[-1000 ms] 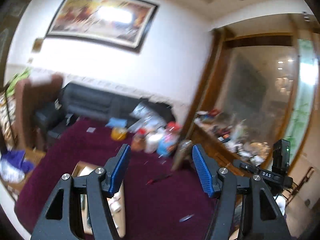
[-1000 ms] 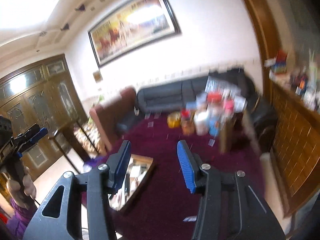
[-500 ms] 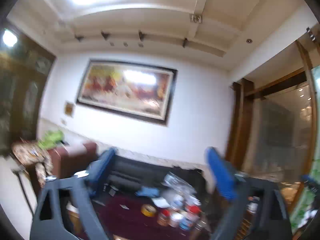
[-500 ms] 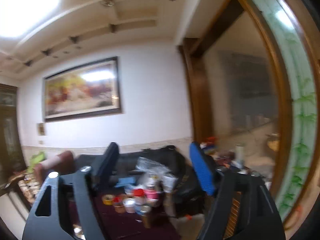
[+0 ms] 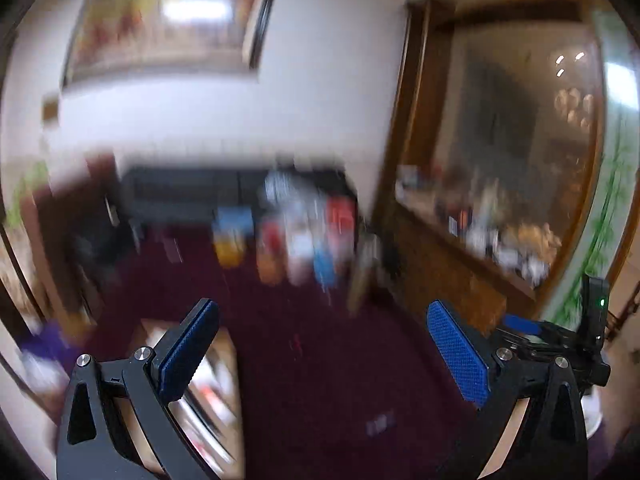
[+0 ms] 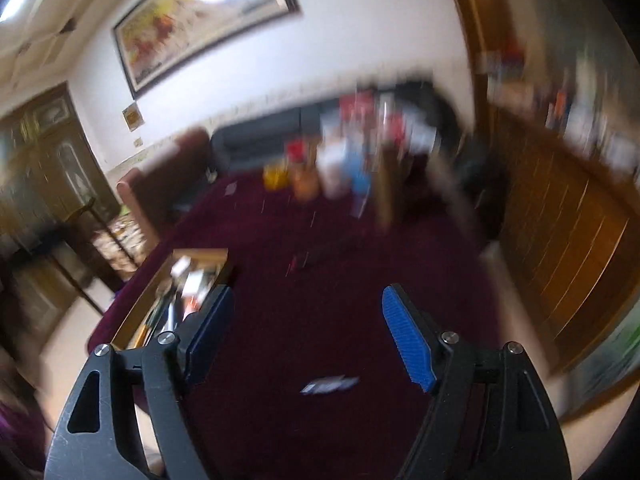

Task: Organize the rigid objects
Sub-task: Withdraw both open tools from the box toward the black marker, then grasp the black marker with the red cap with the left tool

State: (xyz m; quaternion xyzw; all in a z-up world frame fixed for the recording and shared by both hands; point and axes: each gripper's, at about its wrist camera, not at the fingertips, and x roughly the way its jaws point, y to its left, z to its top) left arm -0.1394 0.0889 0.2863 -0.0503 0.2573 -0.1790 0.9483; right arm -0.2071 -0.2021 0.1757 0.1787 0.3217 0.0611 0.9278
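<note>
Nearest the lenses, both claws stood apart with nothing between the pads. The left gripper (image 5: 322, 344) was spread as wide as it goes, its jaws having just been opening over bare cloth; the right gripper (image 6: 306, 338) was also parted, less widely, its jaws likewise just opened and empty. Neither touched anything, which suits an approach rather than a grasp: wide jaws let a small item be straddled before closing.

Just beyond the right gripper's pads a small pale flat item (image 6: 330, 385) lay on the maroon tablecloth (image 6: 320, 280), apart from everything else. To the left sat the wooden tray (image 6: 140, 300), holding several small pieces; it was probably the place where the loose things belong, since it was the only container near the person. Farther out, a dark slender object with a red end (image 6: 316, 258) rested on the cloth, well apart from the tray.

At the far edge of the table stood a cluster of jars and bottles (image 6: 332, 168), too smeared by motion to name singly. Behind them ran a dark sofa (image 5: 180, 196), and above it a large framed painting (image 6: 200, 12) hung on the white wall. On the right a wooden counter (image 5: 460, 264) carried more clutter.
</note>
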